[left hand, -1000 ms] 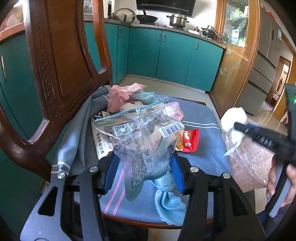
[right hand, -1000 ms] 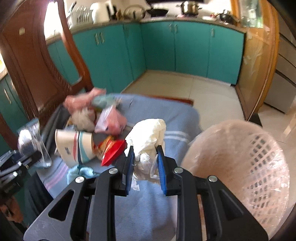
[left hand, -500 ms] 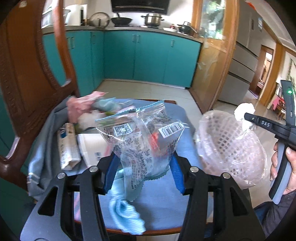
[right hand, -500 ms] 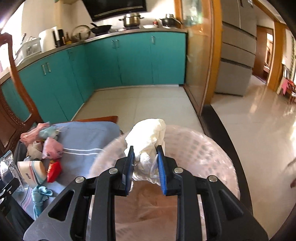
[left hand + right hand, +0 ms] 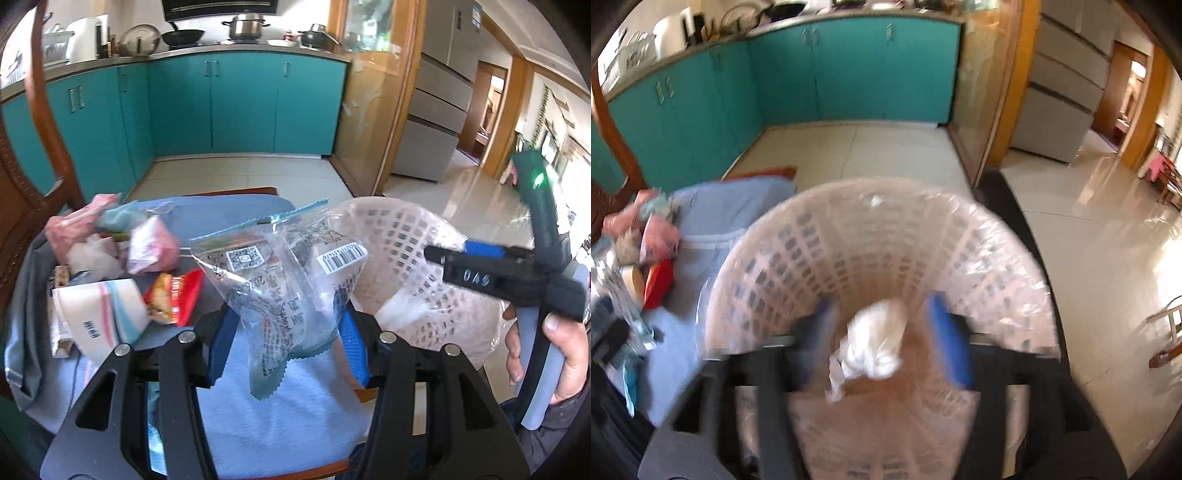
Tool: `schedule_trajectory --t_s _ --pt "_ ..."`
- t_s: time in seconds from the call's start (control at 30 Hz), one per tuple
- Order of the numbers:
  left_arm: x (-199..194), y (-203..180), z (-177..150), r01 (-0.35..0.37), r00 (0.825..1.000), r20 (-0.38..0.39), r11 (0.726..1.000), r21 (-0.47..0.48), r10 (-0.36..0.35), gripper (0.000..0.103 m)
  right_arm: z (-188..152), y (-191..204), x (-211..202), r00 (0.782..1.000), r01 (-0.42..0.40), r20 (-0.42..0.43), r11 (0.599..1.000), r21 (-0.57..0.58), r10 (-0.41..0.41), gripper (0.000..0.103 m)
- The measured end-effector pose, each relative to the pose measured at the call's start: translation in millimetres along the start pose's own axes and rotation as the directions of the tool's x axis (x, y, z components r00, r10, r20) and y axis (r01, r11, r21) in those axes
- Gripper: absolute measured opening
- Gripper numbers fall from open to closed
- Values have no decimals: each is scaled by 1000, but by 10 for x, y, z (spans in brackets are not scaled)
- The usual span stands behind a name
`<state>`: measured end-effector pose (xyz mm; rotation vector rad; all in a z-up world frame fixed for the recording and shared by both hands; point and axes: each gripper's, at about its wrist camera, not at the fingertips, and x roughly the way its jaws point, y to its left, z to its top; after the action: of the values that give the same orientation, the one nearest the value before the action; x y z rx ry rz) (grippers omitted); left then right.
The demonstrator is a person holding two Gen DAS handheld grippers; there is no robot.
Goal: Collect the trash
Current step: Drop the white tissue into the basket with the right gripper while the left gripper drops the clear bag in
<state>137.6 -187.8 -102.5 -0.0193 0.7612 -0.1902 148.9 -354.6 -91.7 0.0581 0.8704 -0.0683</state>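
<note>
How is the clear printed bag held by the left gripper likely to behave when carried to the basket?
The clear bag looks thin and crinkled, so probably floppy and light. It sags below the left gripper, so it may swing. Its glossy film might slip.

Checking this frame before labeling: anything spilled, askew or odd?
Nothing spilled or damaged. The right gripper is open over the pink basket, the white wad loose between its fingers inside the liner. The left gripper holds the clear wrapper. Remaining trash sits heaped on the blue cloth.
</note>
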Motion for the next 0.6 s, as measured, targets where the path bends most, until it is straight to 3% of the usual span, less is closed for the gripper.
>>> schedule_trajectory --t_s 0.13,0.3,0.4,0.47,0.53,0.57,0.6 --pt "138 -170 59 48 999 -13 999 19 -48 53 93 -324 -196 996 -14 91 983 183 -3 80" --pt "341 -393 139 136 990 -37 990 35 -135 53 47 -893 -386 981 -35 186 876 481 -63 84" --pt "514 -609 208 207 977 -66 977 56 -203 53 -19 -1068 -435 973 -43 211 825 563 -93 84" --pt "603 -748 229 256 964 -90 964 75 -249 54 -40 -1115 -462 970 -40 220 814 579 -109 84" --pt "706 -893 237 304 949 -119 947 103 -291 65 -44 -1132 -450 969 -40 220 814 580 -109 84" --pt "743 -948 229 311 946 -131 943 118 -296 79 -39 -1120 -431 971 -42 218 817 575 -103 84" --pt "768 -979 223 299 950 -133 945 129 -283 82 -31 -1100 -409 972 -44 215 822 568 -96 84"
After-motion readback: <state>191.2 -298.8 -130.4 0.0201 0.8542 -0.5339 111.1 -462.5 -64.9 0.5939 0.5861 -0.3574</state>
